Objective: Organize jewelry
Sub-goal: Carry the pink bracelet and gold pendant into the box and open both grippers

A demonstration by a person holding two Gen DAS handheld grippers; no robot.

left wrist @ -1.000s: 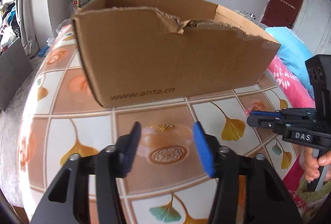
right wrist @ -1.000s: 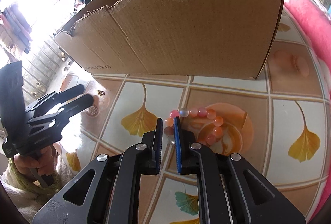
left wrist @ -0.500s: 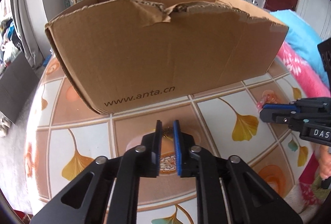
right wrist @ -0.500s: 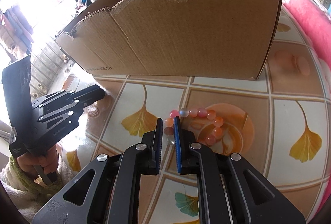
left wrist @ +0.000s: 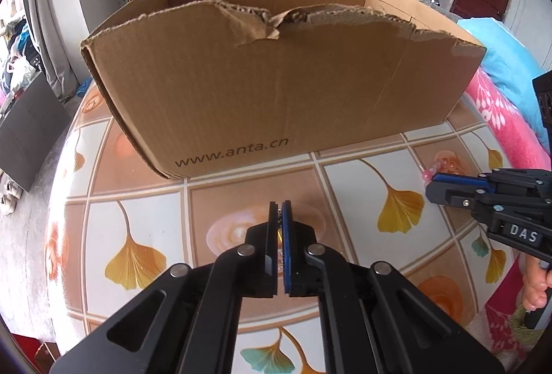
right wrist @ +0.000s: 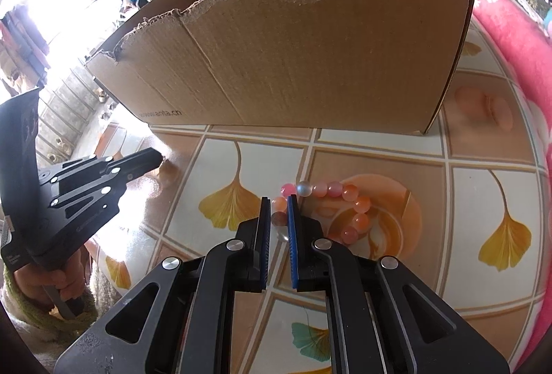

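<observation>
In front of the torn cardboard box (right wrist: 293, 56), on the tiled tablecloth (right wrist: 483, 194), a beaded bracelet (right wrist: 348, 201) is seen lying flat in a loose ring just beside the box's near wall, closer to its right-hand corner. The right gripper (right wrist: 278, 218) is closed narrowly on the ring's left side, with 2 or so beads caught between its blue pads (right wrist: 292, 229). The bracelet is judged light and limp: smooth, round beads on what is likely an elastic cord, so a slip between the pads is possible and the ring can be expected to sag and swing once lifted. A hold across the cord between 2 beads is judged safer than one on a single bead. No clear long axis is shown; the loop is roughly round and lies flat, its plane level with the table. Farther left along the box's front, near its printed web address, the left gripper (left wrist: 280, 212) has just been closing and is now pressed together; a small glint of something metallic shows between its pads, but what it is cannot be told.
</observation>
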